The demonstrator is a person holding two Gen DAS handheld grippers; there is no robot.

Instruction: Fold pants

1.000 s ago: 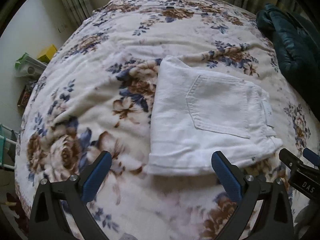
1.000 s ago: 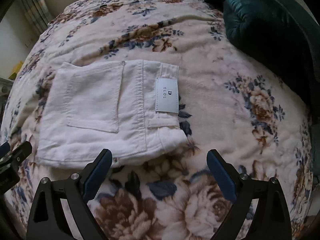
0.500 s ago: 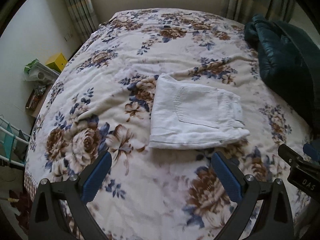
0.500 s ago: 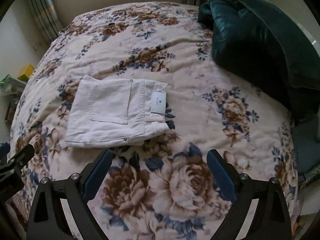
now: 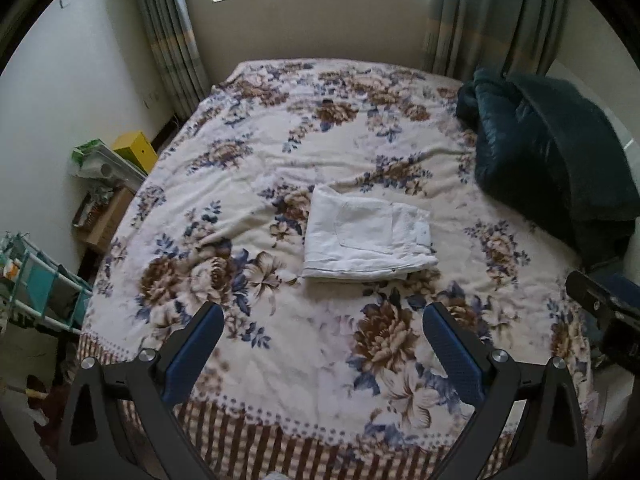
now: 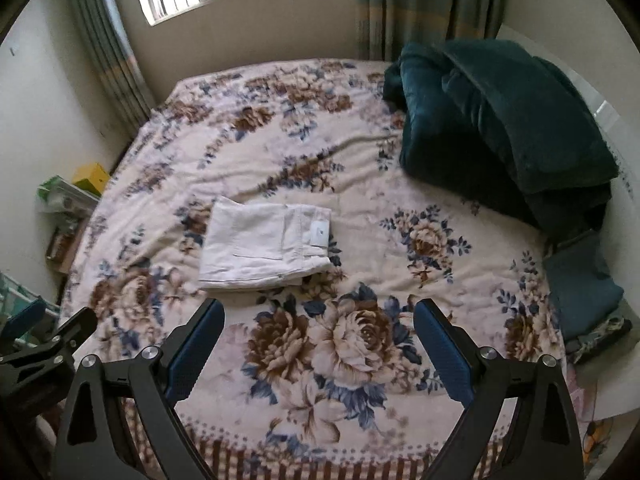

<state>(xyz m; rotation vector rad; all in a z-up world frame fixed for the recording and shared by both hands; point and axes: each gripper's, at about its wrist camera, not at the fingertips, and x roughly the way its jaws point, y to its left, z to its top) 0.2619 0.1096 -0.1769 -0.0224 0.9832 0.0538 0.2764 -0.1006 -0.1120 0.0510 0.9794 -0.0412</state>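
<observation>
The white pants (image 5: 366, 238) lie folded into a compact rectangle near the middle of the flowered bed (image 5: 280, 160), back pocket and label facing up. In the right wrist view the pants (image 6: 266, 246) sit left of centre. My left gripper (image 5: 320, 338) hangs open over the bed's near edge, well short of the pants, nothing between its blue pads. My right gripper (image 6: 318, 334) is likewise open and empty, held back from the pants. Each gripper shows at the other view's edge: the right gripper (image 5: 604, 320) and the left gripper (image 6: 40, 340).
A dark green quilt (image 6: 504, 128) is heaped at the bed's right side, with a blue cushion (image 6: 584, 292) below it. A yellow box (image 5: 134, 152) and clutter stand on a low shelf at left. A teal rack (image 5: 36, 292) is near the bed's left corner. Window and curtains are behind.
Both grippers have pulled back and up from the bed, so the folded pants look smaller and farther away. The pants have not moved. Both grippers stay open.
</observation>
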